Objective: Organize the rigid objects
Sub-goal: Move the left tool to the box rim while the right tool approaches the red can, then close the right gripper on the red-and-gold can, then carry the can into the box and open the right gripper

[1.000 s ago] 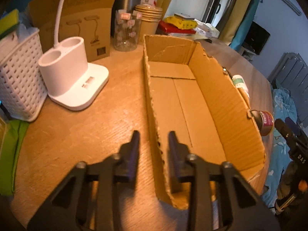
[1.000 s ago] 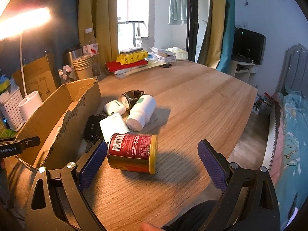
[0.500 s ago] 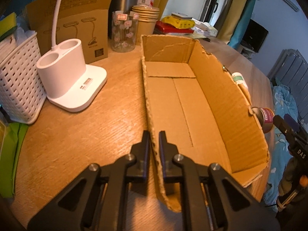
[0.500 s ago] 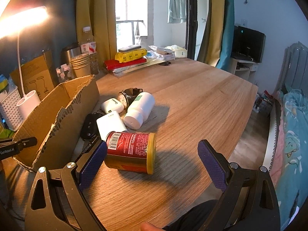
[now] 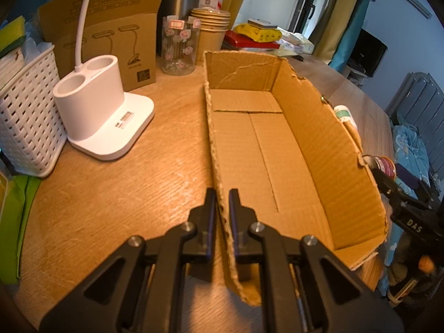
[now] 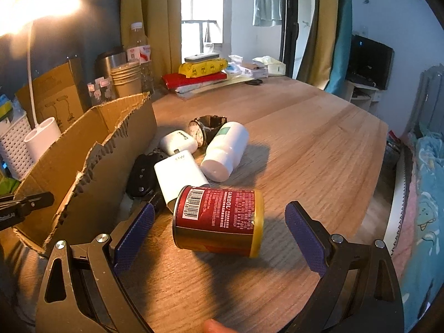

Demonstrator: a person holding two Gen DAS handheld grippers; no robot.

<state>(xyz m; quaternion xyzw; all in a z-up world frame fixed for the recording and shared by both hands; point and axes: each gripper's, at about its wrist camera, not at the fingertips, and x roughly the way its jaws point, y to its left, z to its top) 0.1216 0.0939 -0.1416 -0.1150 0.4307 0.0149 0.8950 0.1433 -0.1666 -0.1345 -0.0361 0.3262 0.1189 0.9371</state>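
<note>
An open cardboard box (image 5: 305,149) lies on the wooden table with nothing inside. My left gripper (image 5: 222,198) is shut on the box's near left wall. In the right wrist view the same box (image 6: 83,149) stands at the left. A red and gold can (image 6: 219,219) lies on its side between the wide-open fingers of my right gripper (image 6: 219,222), touching neither pad. Behind the can lie a white power bank (image 6: 180,174), a black key fob (image 6: 141,174), a white earbud case (image 6: 179,143), a white bottle (image 6: 226,151) and a wristwatch (image 6: 202,127).
A white lamp base (image 5: 97,111), a white basket (image 5: 25,111), a brown carton (image 5: 111,30), a glass jar (image 5: 179,47) and paper cups (image 5: 212,33) stand left of and behind the box. Books and packets (image 6: 205,75) sit at the table's far edge. A fingertip (image 6: 213,326) shows at the bottom.
My left gripper closed from open onto the box's left wall. The right gripper moved forward and down, so the can now lies between its fingers.
</note>
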